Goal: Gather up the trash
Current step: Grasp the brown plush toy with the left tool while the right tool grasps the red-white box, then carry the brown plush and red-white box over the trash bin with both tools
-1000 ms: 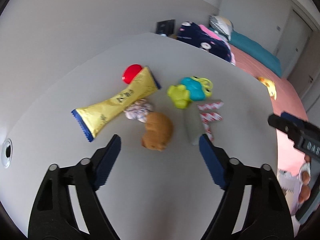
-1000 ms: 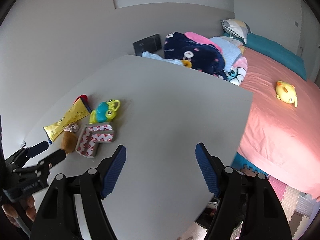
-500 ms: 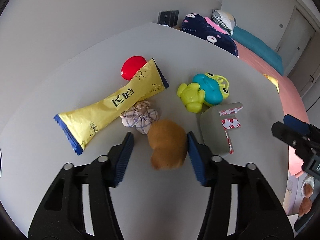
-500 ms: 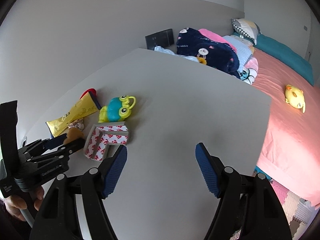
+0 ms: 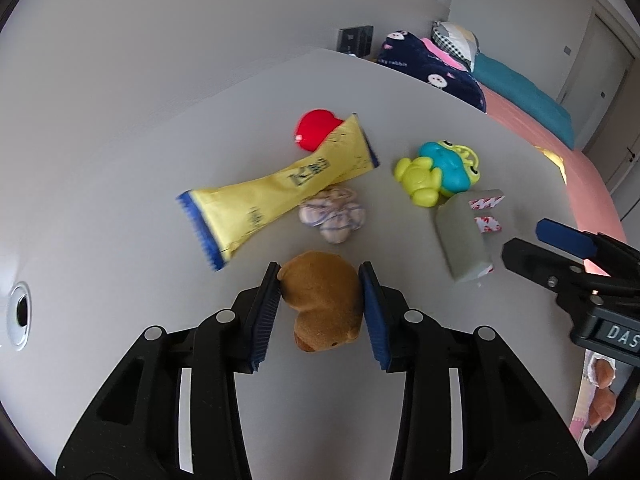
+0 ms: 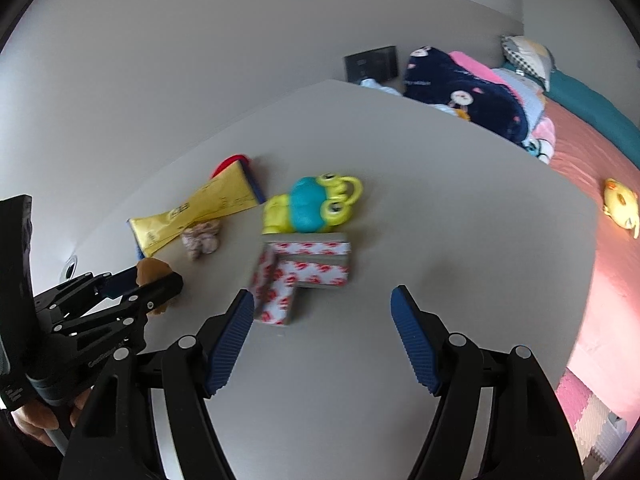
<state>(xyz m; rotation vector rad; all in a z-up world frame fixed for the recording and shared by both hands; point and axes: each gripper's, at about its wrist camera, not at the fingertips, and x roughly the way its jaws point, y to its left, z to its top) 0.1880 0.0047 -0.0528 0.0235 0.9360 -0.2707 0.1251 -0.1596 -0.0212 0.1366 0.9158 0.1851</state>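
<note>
A brown plush toy (image 5: 324, 300) lies on the grey table between the blue pads of my left gripper (image 5: 320, 270); its jaws are closing and both pads touch the toy's sides. Beyond it lie a crumpled checked bundle (image 5: 334, 216), a yellow snack wrapper (image 5: 280, 196) and a red round piece (image 5: 316, 128). My right gripper (image 6: 322, 296) stands open just short of an L-shaped grey foam piece (image 6: 304, 268) with red-and-white tape, its left pad beside the piece's near end. The left gripper (image 6: 136, 280) shows at the right wrist view's left edge.
A green and blue frog toy (image 6: 312, 208) sits behind the foam piece. The table (image 5: 120, 200) ends at the right above a pink bed with a dark blanket (image 6: 460, 92) and a yellow plush (image 6: 620, 204). A cable hole (image 5: 20, 316) lies near left.
My left gripper has moved forward over the brown plush toy and its jaws have narrowed from wide apart to touching it. My right gripper has come closer to the foam piece, still open.
</note>
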